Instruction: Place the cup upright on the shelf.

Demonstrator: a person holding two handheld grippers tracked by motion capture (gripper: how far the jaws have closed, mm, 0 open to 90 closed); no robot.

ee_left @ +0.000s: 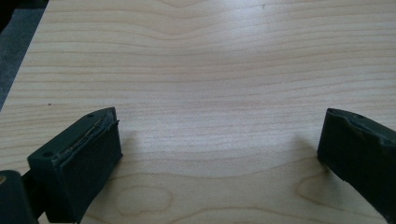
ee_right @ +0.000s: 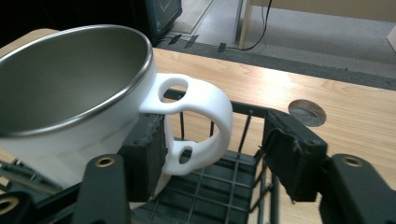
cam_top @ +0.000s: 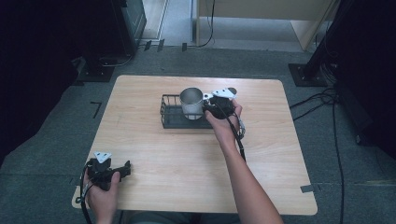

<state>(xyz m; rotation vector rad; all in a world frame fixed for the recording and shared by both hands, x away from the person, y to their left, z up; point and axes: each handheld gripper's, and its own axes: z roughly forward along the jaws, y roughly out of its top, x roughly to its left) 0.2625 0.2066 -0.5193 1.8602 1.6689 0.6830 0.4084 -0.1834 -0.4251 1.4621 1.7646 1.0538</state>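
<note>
A white mug with a steel inside stands in the right part of a black wire basket at the middle of the table. My right gripper is at the mug's right side. In the right gripper view the mug looms close and its white handle sits between the jaws of my right gripper. The jaws are open; the left one is against the mug wall, the right one stands apart from the handle. My left gripper rests open near the table's front left corner, over bare wood.
The wire basket lies under the mug, with its rim just behind the handle. A round hole in the wooden tabletop is right of the basket. Cables and stand feet lie on the floor around the table.
</note>
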